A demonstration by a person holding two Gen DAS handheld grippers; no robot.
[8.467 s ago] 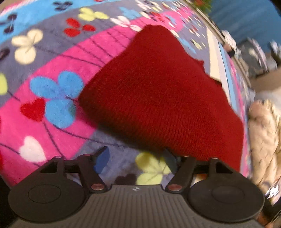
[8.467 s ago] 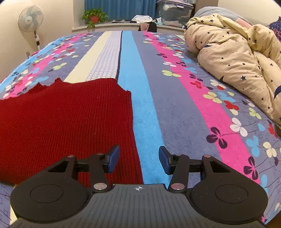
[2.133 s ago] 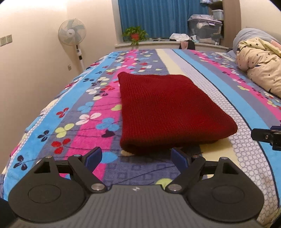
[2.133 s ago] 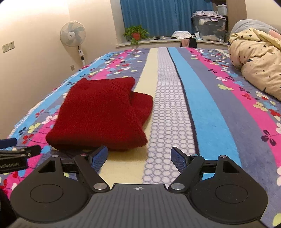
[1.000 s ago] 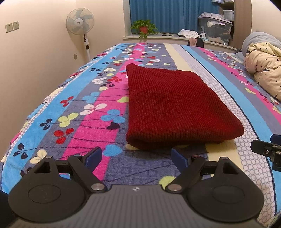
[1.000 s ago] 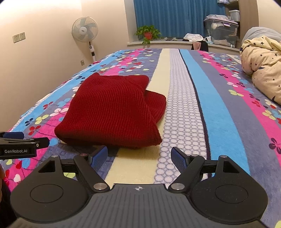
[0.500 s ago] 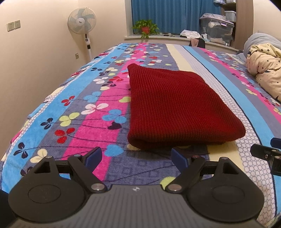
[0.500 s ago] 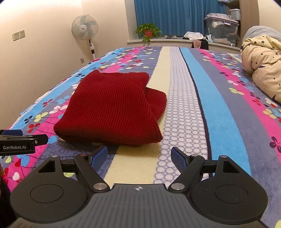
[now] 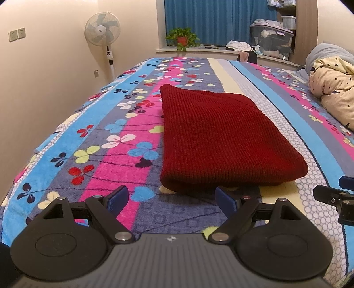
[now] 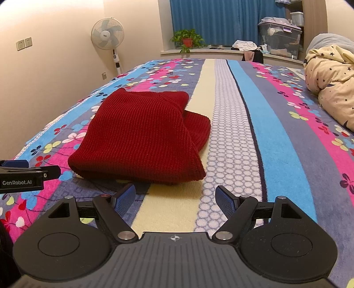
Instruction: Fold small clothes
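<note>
Red knit garment [image 9: 221, 141] folded on bedspread [image 9: 124, 141], just ahead of left gripper [image 9: 171, 198] and right gripper [image 10: 176, 197], both spread, empty.

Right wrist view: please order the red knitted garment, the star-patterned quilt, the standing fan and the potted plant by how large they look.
1. Red knitted garment, largest.
2. Star-patterned quilt, though the frame cuts it off.
3. Standing fan.
4. Potted plant, smallest.
The garment lies nearest the camera, so apparent size may mislead.

This was a home bedroom — a bed [image 9: 137, 124] under a striped, flower-patterned blanket, a star-print duvet [image 9: 334, 88] bunched at one side, a standing fan [image 9: 102, 26] by the wall, blue curtains [image 10: 212, 20] and a potted plant [image 10: 187, 38] on the window ledge.
</note>
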